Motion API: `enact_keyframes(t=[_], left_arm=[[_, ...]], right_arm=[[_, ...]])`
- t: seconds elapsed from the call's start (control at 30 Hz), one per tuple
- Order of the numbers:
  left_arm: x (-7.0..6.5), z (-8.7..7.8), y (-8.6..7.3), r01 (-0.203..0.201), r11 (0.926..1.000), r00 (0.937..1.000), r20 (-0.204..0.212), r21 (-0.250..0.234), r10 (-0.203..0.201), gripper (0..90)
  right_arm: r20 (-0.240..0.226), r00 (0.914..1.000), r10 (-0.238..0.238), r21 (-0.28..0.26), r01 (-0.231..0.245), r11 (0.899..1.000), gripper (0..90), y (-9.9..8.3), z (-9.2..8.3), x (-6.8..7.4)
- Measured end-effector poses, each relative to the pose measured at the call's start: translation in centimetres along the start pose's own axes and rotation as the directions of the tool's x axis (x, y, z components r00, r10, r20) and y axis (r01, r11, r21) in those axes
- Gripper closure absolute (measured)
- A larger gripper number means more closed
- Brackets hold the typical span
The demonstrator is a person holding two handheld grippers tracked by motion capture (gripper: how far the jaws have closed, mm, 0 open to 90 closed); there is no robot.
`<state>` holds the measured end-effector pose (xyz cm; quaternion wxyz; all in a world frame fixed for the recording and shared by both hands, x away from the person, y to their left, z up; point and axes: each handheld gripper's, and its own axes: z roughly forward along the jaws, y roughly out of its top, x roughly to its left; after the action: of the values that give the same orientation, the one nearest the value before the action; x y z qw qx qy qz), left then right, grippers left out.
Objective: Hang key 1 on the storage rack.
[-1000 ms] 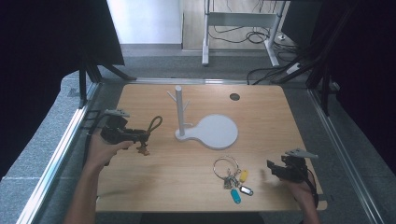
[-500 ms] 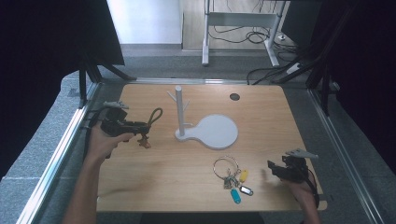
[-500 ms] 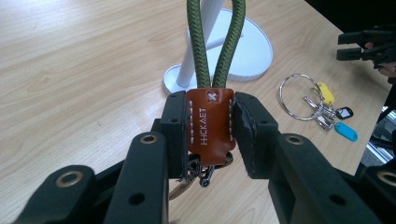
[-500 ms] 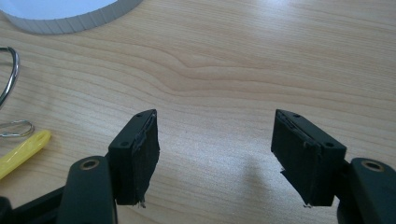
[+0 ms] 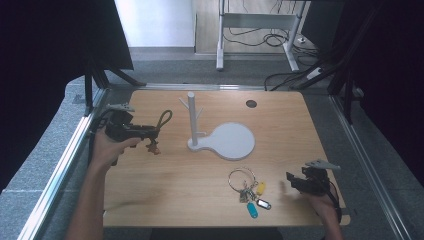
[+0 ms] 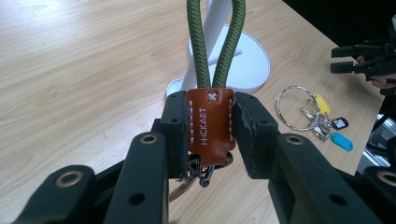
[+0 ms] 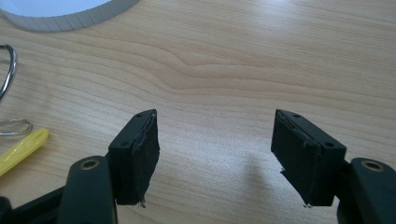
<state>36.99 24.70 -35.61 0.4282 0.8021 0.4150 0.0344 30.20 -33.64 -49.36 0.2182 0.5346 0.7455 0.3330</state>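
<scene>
My left gripper (image 5: 151, 134) is shut on the brown leather tab (image 6: 210, 123) of a keychain, held above the table's left side. The keychain's green cord loop (image 5: 164, 119) (image 6: 215, 42) sticks out toward a white peg stand (image 5: 191, 117), and a metal clasp (image 6: 205, 175) hangs under the tab. A bunch of keys on a ring (image 5: 247, 187) (image 6: 303, 109) with yellow, blue and black tags lies near the front. To its right my right gripper (image 5: 291, 182) (image 7: 215, 158) rests low over the wood, open, with nothing between its jaws.
The stand's round white base (image 5: 231, 141) (image 6: 250, 65) lies mid-table. A small dark disc (image 5: 251, 103) sits near the far edge. Metal rails (image 5: 65, 165) run along the table's left and right sides. The ring (image 7: 7, 70) and the yellow tag (image 7: 21, 149) lie left of the right jaws.
My left gripper has shifted slightly toward the far side with the keychain still in it. The right gripper has stayed in place.
</scene>
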Motion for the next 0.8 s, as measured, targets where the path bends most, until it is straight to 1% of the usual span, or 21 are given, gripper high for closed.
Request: enact_keyframes(t=[0.13,0.37,0.63,0.8], left_arm=[[0.3,0.1,0.2,0.008,1.0000,0.9999,0.012,0.003,-0.008,67.0],[0.7,0.3,0.4,0.018,0.9998,0.9998,0.011,0.006,-0.018,67.0],[1.2,0.5,1.4,0.026,0.9996,0.9996,0.010,0.007,-0.026,67.0],[1.3,0.7,2.0,0.020,0.9997,0.9997,0.010,0.013,-0.020,67.0]], right_arm=[[0.001,1.0000,0.003,0.003,-0.003,1.000,32.4,0.0,0.0,-0.1],[0.004,1.0000,0.000,0.004,0.000,1.000,32.4,-0.1,0.0,-0.1],[0.007,1.0000,-0.002,0.014,0.002,1.000,32.4,-0.2,0.2,-0.2],[0.006,1.0000,-0.004,0.016,0.004,1.000,32.4,-0.2,0.2,-0.2]])
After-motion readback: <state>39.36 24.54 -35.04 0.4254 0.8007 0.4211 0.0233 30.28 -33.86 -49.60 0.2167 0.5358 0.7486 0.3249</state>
